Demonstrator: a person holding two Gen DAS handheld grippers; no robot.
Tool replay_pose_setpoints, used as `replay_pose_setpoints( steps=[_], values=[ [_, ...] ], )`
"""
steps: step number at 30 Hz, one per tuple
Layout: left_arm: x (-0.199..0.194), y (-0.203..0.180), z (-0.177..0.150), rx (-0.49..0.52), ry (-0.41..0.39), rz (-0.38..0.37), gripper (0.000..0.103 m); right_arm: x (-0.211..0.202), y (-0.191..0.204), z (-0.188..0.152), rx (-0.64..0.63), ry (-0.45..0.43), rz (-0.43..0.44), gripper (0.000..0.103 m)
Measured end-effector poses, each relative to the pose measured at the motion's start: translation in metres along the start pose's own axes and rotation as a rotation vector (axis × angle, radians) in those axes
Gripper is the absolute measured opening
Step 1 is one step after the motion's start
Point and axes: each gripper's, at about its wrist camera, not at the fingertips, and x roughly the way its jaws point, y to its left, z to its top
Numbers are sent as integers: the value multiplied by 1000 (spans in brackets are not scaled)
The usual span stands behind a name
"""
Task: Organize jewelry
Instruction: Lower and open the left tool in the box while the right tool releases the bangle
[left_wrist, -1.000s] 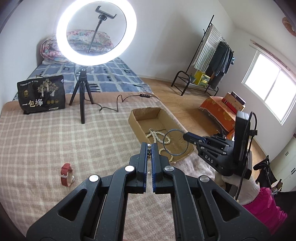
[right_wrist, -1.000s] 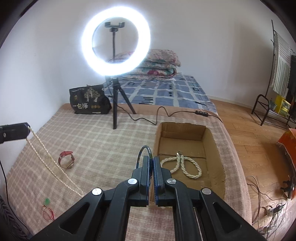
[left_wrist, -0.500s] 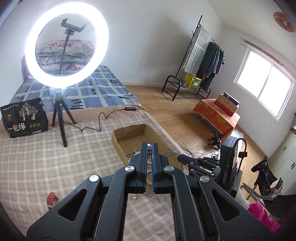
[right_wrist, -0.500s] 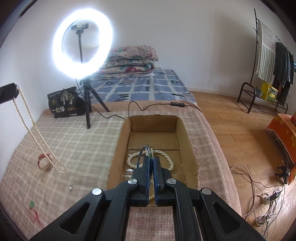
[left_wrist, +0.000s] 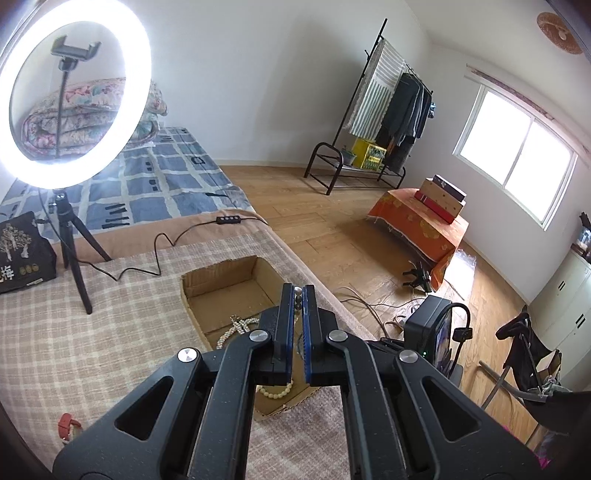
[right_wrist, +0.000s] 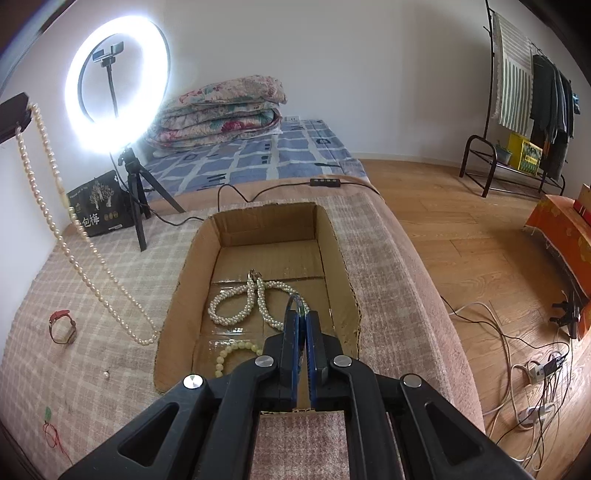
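Both grippers have swung toward the open brown cardboard box (left_wrist: 221, 284) since the earlier frames, so it now sits right under them.

Left wrist view: left gripper (left_wrist: 298, 291) points down over the box's near half, jaws clamped on a few beads of the long pearl strand (left_wrist: 297, 295). Inside the box lie a twisted white pearl necklace (left_wrist: 236, 328) and a pale bead bracelet (left_wrist: 277, 392). A red-strap watch (left_wrist: 66, 424) lies on the checked bedspread (left_wrist: 92, 332), well apart from the box.

Right wrist view: right gripper (right_wrist: 300, 314) tilts steeply down inside the box, jaws pinched on a thin blue-grey bangle (right_wrist: 293, 301) just above the twisted necklace. The long strand hangs from the left gripper's tip at top left, its low end trailing on the bedspread just beside the box wall.

Step, as I judge it: dropping both pieces into the box. Next move calls for opening the right jaws low over the floor, then carrying the strand over the rim so it doesn't drape outside.
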Motion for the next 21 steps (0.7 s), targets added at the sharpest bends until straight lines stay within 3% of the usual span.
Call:
replay_pose_setpoints(
  steps=[11,21],
  values=[
    [63,12,-15,-18,91,54,1,17,-3,-5,3,39,14,1],
    [86,23,-27,-3,146,99,1,24,-1,-7,-8,60,19,4]
  ],
)
